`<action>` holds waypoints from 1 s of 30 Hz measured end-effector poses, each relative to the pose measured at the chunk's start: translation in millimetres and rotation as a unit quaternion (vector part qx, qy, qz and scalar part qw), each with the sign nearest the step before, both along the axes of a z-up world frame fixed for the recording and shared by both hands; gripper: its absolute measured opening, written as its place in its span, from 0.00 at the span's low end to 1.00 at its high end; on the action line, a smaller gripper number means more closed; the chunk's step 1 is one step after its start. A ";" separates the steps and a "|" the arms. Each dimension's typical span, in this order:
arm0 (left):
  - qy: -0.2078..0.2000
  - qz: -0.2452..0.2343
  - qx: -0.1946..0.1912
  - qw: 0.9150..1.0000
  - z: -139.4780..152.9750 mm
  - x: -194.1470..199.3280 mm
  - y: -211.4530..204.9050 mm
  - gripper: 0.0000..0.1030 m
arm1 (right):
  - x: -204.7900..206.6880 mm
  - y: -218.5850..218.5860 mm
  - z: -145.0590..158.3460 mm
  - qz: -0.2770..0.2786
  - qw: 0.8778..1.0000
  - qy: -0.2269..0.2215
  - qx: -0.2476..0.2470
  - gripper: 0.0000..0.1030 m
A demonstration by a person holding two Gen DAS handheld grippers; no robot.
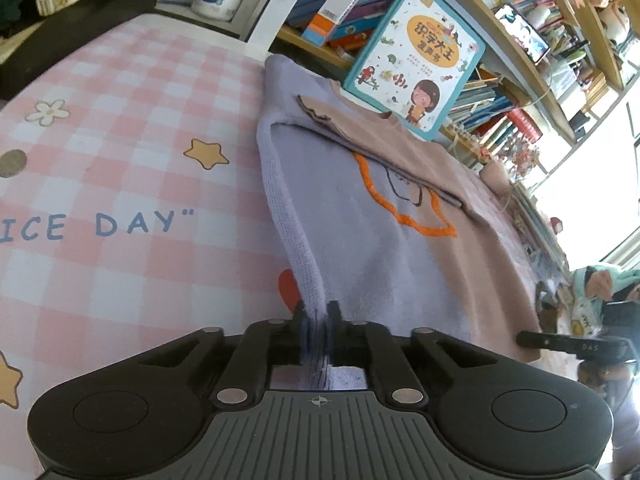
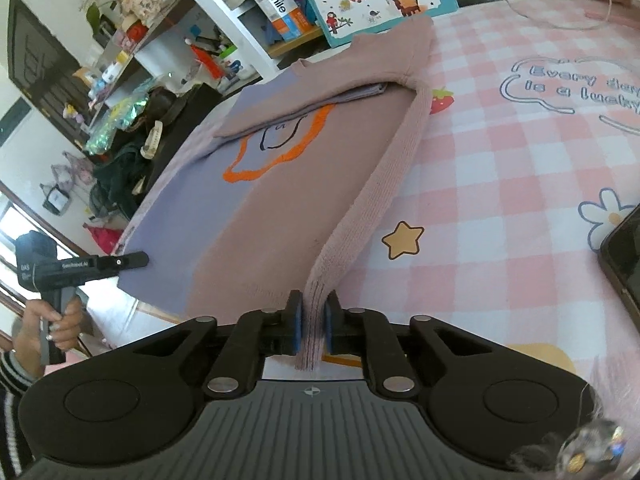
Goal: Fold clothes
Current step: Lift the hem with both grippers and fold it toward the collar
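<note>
Currently both claws are clamped on the bottom hem of one sweater (image 1: 360,216), one at each near corner. Left claw (image 1: 317,330): jaws narrow, pinching the lilac ribbed edge. Right claw (image 2: 314,322): jaws narrow, blue pads squeezing the pinkish ribbed edge, a stub of knit hanging out below them.

Outward from the left claw, the lifted edge runs toward 11 o'clock and then meets the sweater body, which lies flat from 12 to 2 o'clock. From the right claw, the lifted edge climbs toward 1 o'clock; the body fills 10 to 12 o'clock. So the sweater's long axis runs straight away from both claws, hem near, neck far.

Sleeves look already folded in across the chest, over the orange outline (image 2: 276,148). The far end of the sweater touches a picture book (image 1: 416,60) propped at 1 o'clock against the shelves.

The sweater rests on a pink checked sheet (image 1: 120,140). A dark phone-like slab (image 2: 624,256) lies at 3 o'clock of the right claw, apart from the knit.

Judgement: both hands are equally near the hem; the next move is likely carrying it forward toward 12 o'clock, keeping the two corners level.
</note>
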State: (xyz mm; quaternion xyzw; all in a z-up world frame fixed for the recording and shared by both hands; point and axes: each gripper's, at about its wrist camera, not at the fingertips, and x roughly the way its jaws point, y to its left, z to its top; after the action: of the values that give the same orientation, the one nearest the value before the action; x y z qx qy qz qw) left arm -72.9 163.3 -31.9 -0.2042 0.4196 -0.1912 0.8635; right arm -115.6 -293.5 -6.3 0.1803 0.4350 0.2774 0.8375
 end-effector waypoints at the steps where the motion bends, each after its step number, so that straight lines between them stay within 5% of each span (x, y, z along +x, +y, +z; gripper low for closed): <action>1: 0.005 0.003 -0.008 1.000 -0.6 -0.9 1.7 0.05 | -1.3 -0.6 -0.3 0.000 1.000 0.001 0.001 0.08; 8: 0.017 -0.006 -0.048 0.999 5.3 -24.2 9.2 0.04 | -22.8 -12.3 -0.9 0.008 1.000 0.016 0.025 0.08; 15: -0.003 0.011 -0.139 0.990 8.1 -23.6 15.9 0.04 | -19.5 -22.1 5.7 0.010 0.993 0.002 0.119 0.08; 22: -0.107 0.046 -0.269 0.956 20.2 1.3 6.9 0.04 | 17.4 -23.9 37.6 -0.025 0.970 -0.095 0.223 0.07; 30: -0.169 0.100 -0.279 0.940 45.0 54.5 -2.6 0.04 | 81.9 -32.7 66.2 -0.107 0.944 -0.154 0.270 0.07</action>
State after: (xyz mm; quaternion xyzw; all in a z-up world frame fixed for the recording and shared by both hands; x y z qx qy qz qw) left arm -18.4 160.7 13.2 -0.4425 0.1743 -0.2455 0.8447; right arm -33.7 -326.2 59.9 0.4000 0.1876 0.3173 0.8391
